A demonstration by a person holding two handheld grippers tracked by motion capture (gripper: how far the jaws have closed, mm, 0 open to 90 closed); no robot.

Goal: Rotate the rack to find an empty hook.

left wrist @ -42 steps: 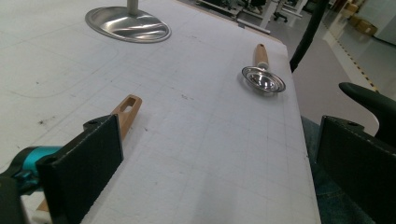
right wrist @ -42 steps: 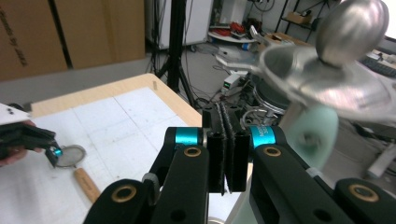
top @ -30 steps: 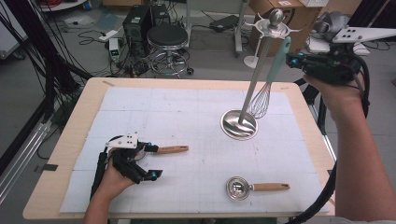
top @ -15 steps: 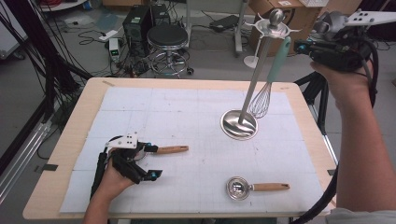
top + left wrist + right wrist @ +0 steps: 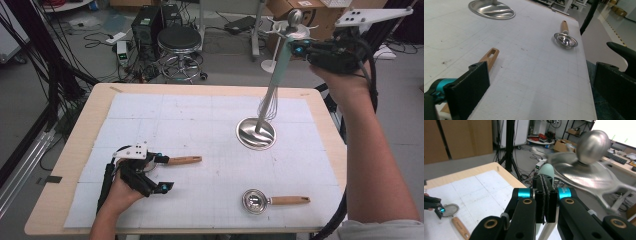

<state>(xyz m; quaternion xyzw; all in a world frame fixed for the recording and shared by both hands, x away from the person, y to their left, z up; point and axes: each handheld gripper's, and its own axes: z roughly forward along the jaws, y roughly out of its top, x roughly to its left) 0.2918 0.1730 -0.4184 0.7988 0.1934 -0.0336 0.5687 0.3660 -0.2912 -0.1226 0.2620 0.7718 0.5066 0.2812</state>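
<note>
High view: right tongs (image 5: 300, 48) raised, apparently clamping whisk handle (image 5: 281, 62).

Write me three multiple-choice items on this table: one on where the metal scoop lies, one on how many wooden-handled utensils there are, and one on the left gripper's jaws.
1. Where is the metal scoop?
A. On the stand's round base
B. On the white mat, near the person's edge
C. On the floor

2. How many wooden-handled utensils lie on the mat?
A. Two
B. Four
C. None

3. How do the left gripper jaws stand?
A. Shut on the scoop
B. Shut on nothing
C. Open

Key: 1 B, it lies flat on the mat at the near side. 2 A, the scoop and a second utensil beside the left gripper. 3 C, the left gripper view shows its jaws wide apart.
</note>
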